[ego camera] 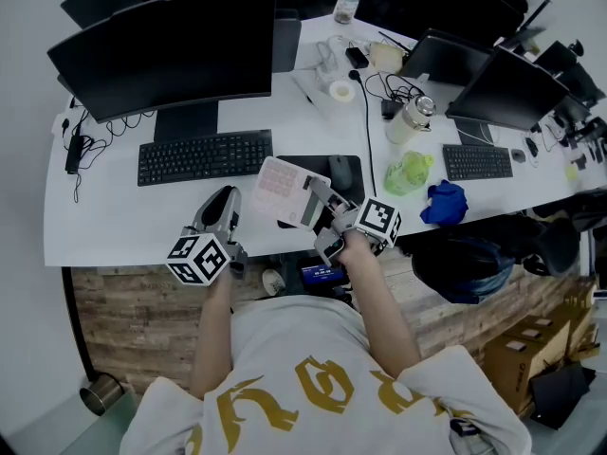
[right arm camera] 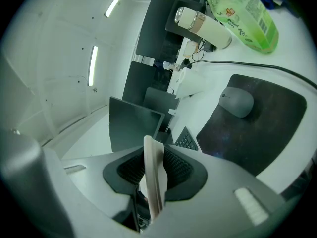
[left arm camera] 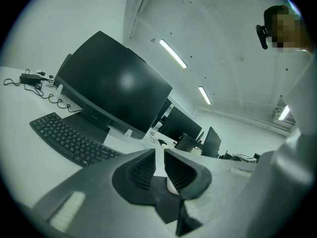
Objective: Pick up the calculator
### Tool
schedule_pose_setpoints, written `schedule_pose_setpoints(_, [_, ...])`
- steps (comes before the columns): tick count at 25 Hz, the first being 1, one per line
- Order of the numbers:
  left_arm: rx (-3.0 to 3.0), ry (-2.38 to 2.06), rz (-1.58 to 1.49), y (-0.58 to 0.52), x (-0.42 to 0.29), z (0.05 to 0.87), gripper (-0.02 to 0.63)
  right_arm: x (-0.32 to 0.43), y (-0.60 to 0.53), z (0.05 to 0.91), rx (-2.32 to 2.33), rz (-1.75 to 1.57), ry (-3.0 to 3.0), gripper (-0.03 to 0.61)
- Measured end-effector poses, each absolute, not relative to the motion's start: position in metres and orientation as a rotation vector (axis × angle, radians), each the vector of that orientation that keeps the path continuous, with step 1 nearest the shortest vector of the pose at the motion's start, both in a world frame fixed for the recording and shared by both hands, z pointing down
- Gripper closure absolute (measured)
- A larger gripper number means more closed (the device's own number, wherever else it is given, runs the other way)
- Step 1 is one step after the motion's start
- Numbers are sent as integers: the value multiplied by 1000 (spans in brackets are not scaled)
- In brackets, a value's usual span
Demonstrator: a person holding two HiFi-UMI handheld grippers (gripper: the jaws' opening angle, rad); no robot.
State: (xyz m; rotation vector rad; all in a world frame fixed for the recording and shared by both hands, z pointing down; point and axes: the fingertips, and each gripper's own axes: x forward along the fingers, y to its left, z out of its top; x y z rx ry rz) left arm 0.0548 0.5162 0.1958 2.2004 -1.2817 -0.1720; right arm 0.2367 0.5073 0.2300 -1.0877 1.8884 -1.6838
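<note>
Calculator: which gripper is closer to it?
Right. The right gripper clamps the calculator by its edge; the left gripper hangs apart at its left, empty.

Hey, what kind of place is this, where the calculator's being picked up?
Most likely a shared office: a long white desk carries several monitors with keyboards and a mouse, under ceiling strip lights.

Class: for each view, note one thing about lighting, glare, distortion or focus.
Head view: fisheye circle, dark corners, the desk edge bows. Left gripper view: ceiling light strips glare bright, with a soft sheen on the monitor. Right gripper view: the calculator, edge-on near the lens, looks soft.
</note>
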Motion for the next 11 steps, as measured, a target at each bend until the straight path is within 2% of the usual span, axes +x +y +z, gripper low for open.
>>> schedule_pose_setpoints(11, [2210,-1264,-163,511,61,197,572,239,506,231,-1097,-1690,1870,466])
